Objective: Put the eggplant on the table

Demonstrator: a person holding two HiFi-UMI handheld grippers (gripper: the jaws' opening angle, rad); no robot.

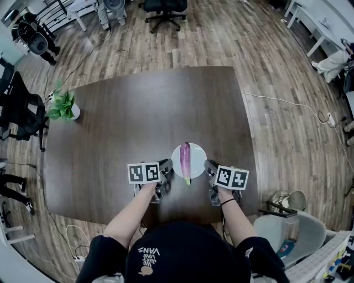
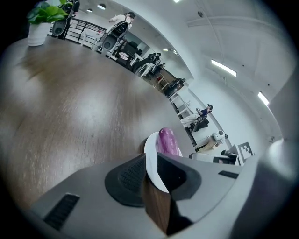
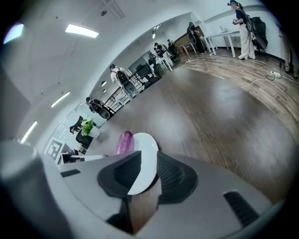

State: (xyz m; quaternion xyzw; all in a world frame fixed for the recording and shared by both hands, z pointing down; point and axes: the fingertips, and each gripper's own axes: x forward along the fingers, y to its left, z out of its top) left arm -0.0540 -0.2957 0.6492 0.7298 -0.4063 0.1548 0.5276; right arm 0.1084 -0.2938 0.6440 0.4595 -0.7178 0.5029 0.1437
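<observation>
A purple eggplant (image 1: 185, 159) with a green stem end lies lengthwise on a small white plate (image 1: 198, 153) near the front edge of the dark wooden table (image 1: 138, 110). My left gripper (image 1: 165, 170) is shut on the plate's left rim, my right gripper (image 1: 209, 168) on its right rim. In the left gripper view the plate rim (image 2: 150, 154) sits between the dark pads (image 2: 128, 175), with the eggplant (image 2: 167, 140) just beyond. The right gripper view shows the plate (image 3: 145, 149) pinched the same way, eggplant (image 3: 124, 141) to its left.
A potted green plant (image 1: 63, 106) stands at the table's far left edge. An office chair (image 1: 164, 8) is on the floor beyond the table. A cable (image 1: 287, 102) runs along the floor at right, near a wire bin (image 1: 282, 201).
</observation>
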